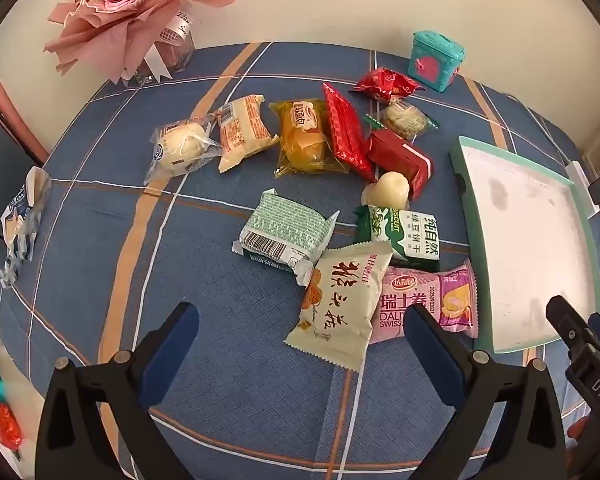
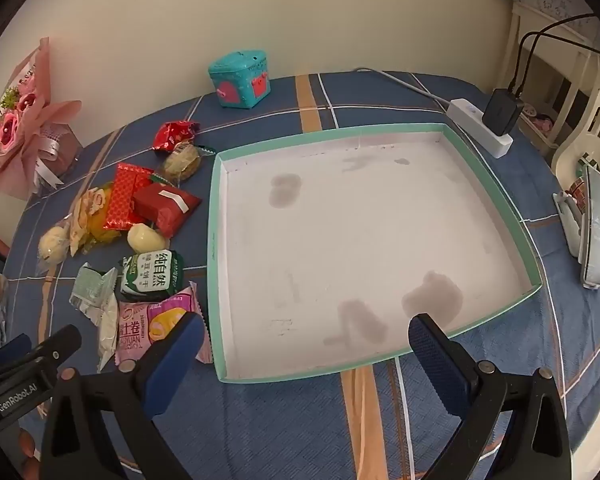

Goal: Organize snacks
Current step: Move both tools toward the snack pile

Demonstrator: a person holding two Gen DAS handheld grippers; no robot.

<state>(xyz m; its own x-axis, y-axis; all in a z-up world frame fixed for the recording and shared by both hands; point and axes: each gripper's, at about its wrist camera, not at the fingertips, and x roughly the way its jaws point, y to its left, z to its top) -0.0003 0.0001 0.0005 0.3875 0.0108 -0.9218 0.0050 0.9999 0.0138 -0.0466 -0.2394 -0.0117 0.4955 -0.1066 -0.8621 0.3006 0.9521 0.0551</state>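
Several wrapped snacks lie in a loose pile on the blue plaid tablecloth. Nearest my left gripper [image 1: 300,328] are a cream packet [image 1: 340,304], a pink Swiss roll packet [image 1: 428,304], a green biscuit packet [image 1: 404,236] and a pale green packet [image 1: 284,232]. Red packets [image 1: 400,156] and buns [image 1: 180,148] lie farther back. A shallow teal-rimmed box [image 2: 216,240] with a white, empty floor sits to their right. My left gripper is open and empty, just short of the cream packet. My right gripper [image 2: 304,340] is open and empty over the box's near edge.
A pink flower bouquet [image 1: 132,4] stands at the back left, a teal toy chest [image 2: 240,80] at the back. A white power strip with a black charger [image 2: 496,120] lies behind the box. A torn wrapper [image 1: 20,220] lies at the table's left edge. Clutter [image 2: 592,224] sits at the right.
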